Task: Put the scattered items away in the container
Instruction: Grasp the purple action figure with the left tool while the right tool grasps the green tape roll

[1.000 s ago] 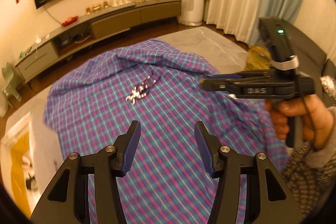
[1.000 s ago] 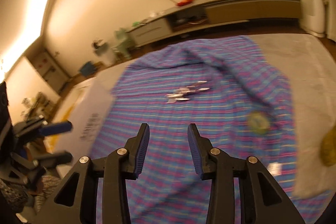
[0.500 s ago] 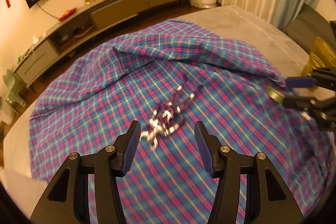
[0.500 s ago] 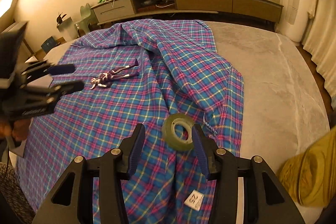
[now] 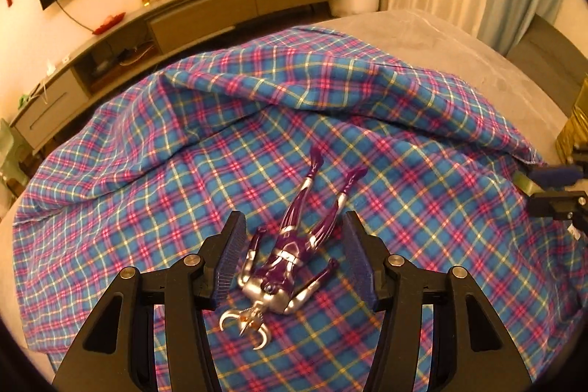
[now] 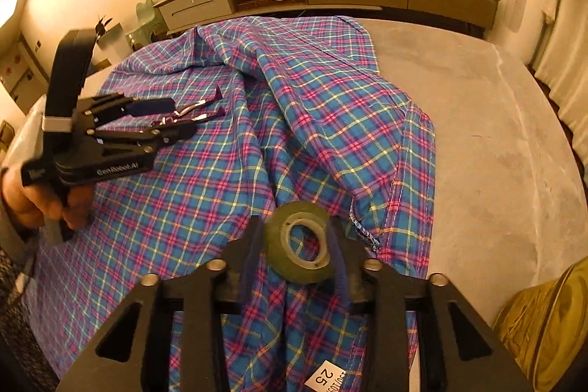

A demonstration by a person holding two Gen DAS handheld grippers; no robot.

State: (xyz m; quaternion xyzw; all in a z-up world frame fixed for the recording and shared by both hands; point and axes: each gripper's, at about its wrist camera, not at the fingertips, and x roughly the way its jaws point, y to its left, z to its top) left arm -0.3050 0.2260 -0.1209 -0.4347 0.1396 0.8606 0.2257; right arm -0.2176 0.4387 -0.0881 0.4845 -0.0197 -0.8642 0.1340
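Note:
A purple and silver toy figure (image 5: 286, 256) lies face up on the plaid cloth (image 5: 147, 190), its horned head toward the camera. My left gripper (image 5: 294, 226) is open and straddles the figure's torso, pads on either side without pressing. In the right wrist view the left gripper (image 6: 172, 118) sits low over the figure's legs (image 6: 198, 109). An olive tape roll (image 6: 279, 256) stands tilted between the fingers of my right gripper (image 6: 297, 226), whose jaws are closing, pads against the roll's sides. The right gripper (image 5: 551, 186) shows at the left wrist view's right edge.
The plaid cloth (image 6: 330, 98) is rumpled into ridges over a grey padded surface (image 6: 496, 135). A yellow bag (image 6: 544, 318) lies at the lower right, a white numbered label (image 6: 325, 377) near the cloth's hem. A long low cabinet (image 5: 220, 10) lines the far wall.
The left gripper has come down and forward until it straddles the figure. The right gripper swung over to the tape roll, lowered around it, and its fingers have drawn in on it.

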